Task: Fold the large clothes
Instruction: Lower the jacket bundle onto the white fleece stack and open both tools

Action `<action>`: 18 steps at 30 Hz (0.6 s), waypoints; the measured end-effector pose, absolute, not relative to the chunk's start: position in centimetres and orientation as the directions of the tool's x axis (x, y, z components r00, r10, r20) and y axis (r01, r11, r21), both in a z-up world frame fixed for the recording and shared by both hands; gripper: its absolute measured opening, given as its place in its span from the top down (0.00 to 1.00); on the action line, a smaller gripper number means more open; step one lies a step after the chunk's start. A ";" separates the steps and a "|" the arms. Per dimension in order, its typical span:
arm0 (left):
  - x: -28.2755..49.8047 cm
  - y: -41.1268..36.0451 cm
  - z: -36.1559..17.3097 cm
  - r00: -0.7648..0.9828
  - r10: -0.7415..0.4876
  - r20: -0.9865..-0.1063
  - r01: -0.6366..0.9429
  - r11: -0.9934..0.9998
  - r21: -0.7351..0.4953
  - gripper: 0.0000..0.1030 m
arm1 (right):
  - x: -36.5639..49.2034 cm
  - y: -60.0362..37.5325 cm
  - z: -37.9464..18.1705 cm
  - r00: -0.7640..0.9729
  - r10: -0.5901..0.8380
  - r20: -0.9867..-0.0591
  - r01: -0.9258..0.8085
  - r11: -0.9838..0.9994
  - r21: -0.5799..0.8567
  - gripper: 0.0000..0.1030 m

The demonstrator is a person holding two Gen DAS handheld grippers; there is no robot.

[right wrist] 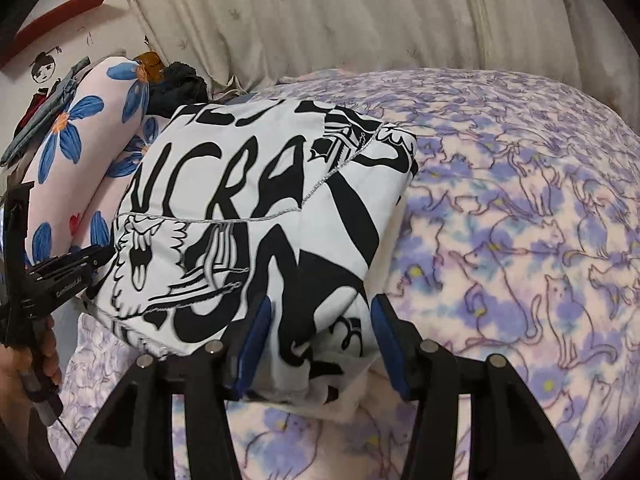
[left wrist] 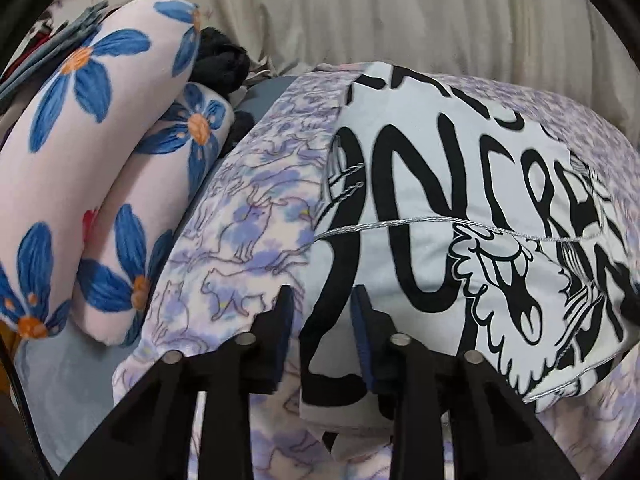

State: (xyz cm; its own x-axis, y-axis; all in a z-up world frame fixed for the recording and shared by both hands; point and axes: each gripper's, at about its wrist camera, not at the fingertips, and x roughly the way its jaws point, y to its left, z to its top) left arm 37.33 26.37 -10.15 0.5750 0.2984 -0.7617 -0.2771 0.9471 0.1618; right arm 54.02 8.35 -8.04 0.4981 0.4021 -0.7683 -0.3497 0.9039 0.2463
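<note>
The left gripper (left wrist: pixel 320 312) has its two black fingers with dark blue pads quite close together, and the near edge of the white garment with big black lettering and drawings (left wrist: pixel 460 208) goes down between them; whether the pads really press the cloth is hard to make out, because the fold there is blurred and partly behind the fingers. The right gripper (right wrist: pixel 322 316) stands about half open, and a thick bunch of the same garment (right wrist: pixel 248 208) fills the gap between its blue pads; the left pad touches the cloth, the right pad seems just beside it, so I cannot tell if the grip is firm. The garment lies folded in several layers on a fleece blanket, lilac and pale pink with outlined cats (right wrist: pixel 520 208), which covers the bed. Its lower edge is cut off by the gripper bodies in both views. In the right wrist view a person's hand (right wrist: pixel 24 364) holds the left gripper at the left border, only partly visible. To the left lies a long white pillow with blue flowers (left wrist: pixel 80 152), bent double, and behind it a black soft thing (left wrist: pixel 222 60), mostly hidden. A pale pleated curtain (right wrist: pixel 320 12) closes the background.
</note>
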 end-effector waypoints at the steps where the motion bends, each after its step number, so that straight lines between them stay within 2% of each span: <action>1: 36.8 26.3 -9.7 0.570 0.295 -0.767 -0.292 0.945 0.147 0.59 | 53.5 8.2 -7.5 0.496 0.403 -0.769 -0.350 0.904 0.247 0.50; 3: 35.4 26.1 -8.6 0.584 0.256 -0.770 -0.290 0.952 0.097 0.48 | 52.4 7.8 -6.3 0.493 0.404 -0.771 -0.356 0.902 0.245 0.50; 6: 32.8 24.5 -6.3 0.605 0.234 -0.761 -0.269 0.960 0.081 0.43 | 50.1 6.9 -3.9 0.488 0.414 -0.769 -0.362 0.897 0.254 0.50; 10: 28.1 21.7 -2.3 0.634 0.199 -0.747 -0.240 0.969 0.055 0.24 | 46.2 5.1 -0.4 0.485 0.436 -0.758 -0.371 0.887 0.273 0.50; 18: 16.6 15.5 6.3 0.694 0.157 -0.703 -0.191 0.981 0.030 0.09 | 35.7 -0.3 8.4 0.470 0.530 -0.706 -0.408 0.840 0.358 0.49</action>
